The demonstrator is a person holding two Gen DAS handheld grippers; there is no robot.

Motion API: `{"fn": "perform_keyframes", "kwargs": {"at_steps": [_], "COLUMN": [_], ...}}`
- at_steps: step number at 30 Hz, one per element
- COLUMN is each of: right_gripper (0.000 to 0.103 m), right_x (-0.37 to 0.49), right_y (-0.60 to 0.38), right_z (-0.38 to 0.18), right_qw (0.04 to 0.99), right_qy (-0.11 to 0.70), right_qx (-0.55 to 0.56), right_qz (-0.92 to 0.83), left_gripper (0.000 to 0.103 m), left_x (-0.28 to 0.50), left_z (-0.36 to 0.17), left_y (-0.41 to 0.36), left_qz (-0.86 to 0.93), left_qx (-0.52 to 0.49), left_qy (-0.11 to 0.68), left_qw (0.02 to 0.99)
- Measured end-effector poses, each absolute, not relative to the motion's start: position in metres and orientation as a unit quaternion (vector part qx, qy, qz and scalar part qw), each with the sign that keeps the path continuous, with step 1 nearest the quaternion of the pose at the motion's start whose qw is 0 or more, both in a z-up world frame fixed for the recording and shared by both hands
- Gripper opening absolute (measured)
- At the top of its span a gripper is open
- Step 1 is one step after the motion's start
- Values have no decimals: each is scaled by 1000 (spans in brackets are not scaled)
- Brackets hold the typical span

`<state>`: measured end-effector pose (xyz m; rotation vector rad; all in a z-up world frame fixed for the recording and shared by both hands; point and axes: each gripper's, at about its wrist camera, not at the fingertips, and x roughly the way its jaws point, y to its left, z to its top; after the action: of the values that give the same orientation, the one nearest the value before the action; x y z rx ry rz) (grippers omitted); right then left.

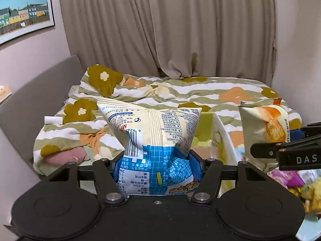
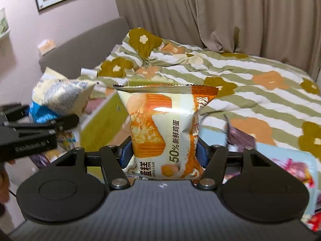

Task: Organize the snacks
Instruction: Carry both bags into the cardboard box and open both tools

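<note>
My left gripper is shut on a cream and blue snack bag, held upright in the air, its printed back facing the camera. My right gripper is shut on an orange and white chiffon cake packet, also held upright. Each shows in the other's view: the cake packet at the right of the left wrist view, the blue bag at the left of the right wrist view. A white bin with a yellow-green inside stands below, between the two grippers.
A bed with a flowered, striped quilt lies ahead, with a grey headboard at the left and beige curtains behind. A light blue tray holding several loose snack packets sits at the lower right.
</note>
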<state>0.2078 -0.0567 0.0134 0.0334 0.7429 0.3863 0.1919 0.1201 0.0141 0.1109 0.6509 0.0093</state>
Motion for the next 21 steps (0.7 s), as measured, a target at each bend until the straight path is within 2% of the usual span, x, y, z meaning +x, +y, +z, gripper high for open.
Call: {"fn": "perform_keyframes", "kwargs": {"at_steps": [8, 15, 17, 18, 19, 21], "right_gripper": [77, 78, 78, 78, 78, 78], "right_x": [297, 344, 350, 351, 354, 357], "right_y": [-7, 17, 18, 19, 19, 18], "right_z": [1, -29, -35, -38, -40, -45], "right_qw": [902, 891, 889, 888, 887, 884], "right_qy": [404, 439, 445, 448, 452, 459], "right_qx": [36, 46, 47, 48, 49, 51], "right_qz": [146, 107, 95, 89, 84, 75], "left_gripper": [67, 69, 81, 93, 100, 101], "left_x": [289, 354, 365, 367, 367, 367], "left_z": [-22, -68, -76, -78, -80, -81], "left_y": [160, 163, 165, 166, 166, 168], "left_qz": [-41, -79, -93, -100, -104, -109], "left_qx": [16, 31, 30, 32, 36, 44], "left_qy": [393, 445, 447, 445, 441, 434], "left_qw": [919, 892, 889, 889, 891, 893]}}
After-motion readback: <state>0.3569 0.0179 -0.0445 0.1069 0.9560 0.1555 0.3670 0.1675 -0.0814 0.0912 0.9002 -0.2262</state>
